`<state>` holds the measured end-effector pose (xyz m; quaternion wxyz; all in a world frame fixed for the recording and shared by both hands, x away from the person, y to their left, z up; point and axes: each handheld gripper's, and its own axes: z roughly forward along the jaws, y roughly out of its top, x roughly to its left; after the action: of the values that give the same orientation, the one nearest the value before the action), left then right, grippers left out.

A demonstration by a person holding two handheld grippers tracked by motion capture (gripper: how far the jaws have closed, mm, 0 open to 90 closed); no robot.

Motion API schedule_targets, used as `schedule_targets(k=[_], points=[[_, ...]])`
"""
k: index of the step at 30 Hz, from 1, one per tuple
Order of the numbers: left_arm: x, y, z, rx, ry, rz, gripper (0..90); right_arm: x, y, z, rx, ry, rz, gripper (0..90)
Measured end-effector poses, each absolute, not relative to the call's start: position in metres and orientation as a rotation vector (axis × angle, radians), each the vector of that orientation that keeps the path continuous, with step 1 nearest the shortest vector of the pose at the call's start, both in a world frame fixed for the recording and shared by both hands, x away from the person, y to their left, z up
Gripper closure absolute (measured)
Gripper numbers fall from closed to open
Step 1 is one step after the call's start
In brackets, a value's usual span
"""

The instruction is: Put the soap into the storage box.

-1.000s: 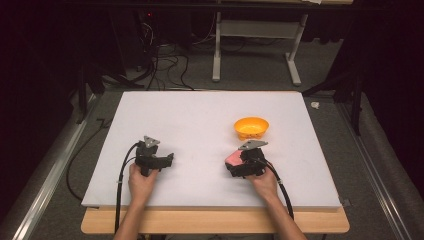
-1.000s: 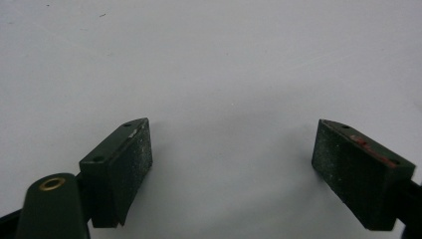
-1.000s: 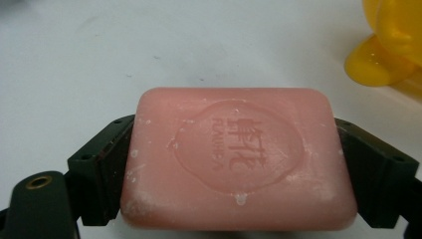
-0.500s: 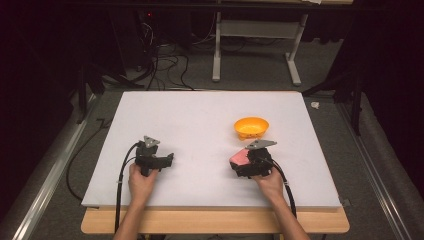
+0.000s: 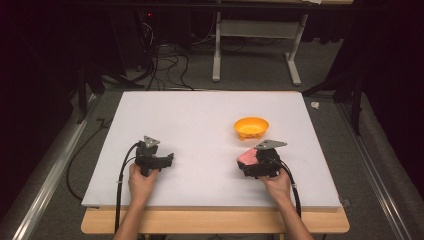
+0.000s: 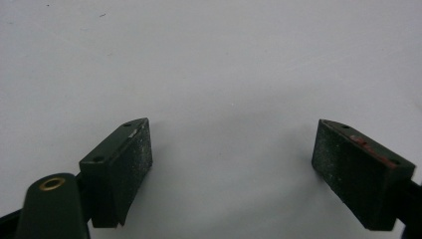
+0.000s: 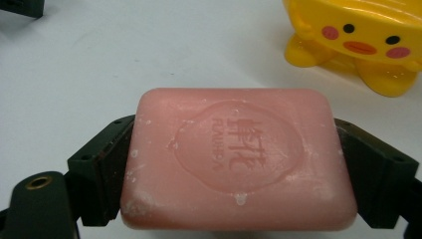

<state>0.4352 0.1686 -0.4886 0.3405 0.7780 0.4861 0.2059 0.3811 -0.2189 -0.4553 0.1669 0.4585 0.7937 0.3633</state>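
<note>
Right gripper [image 5: 250,162] clamped on a pink soap bar [image 7: 238,158], one jaw against each short end, embossed face up. Yellow duck-faced dish [image 7: 356,37] stands just beyond it on the white table [image 5: 200,115]. Left gripper [image 6: 231,164] well apart to the left, jaws spread wide over bare tabletop

Pink soap bar [image 7: 239,164], rectangular, embossed oval stamp up, lies flat clamped between right gripper [image 7: 239,172] jaws, near yellow duck-faced soap dish [image 7: 356,42].
</note>
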Motion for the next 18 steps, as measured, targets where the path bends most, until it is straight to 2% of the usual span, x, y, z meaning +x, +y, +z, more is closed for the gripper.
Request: schedule_targets(k=[18], points=[[0.435,0.169,-0.489,2.025,1.265,0.536,16.6,0.377,-0.239,-0.445,1.361,2.192,1.072,13.6]])
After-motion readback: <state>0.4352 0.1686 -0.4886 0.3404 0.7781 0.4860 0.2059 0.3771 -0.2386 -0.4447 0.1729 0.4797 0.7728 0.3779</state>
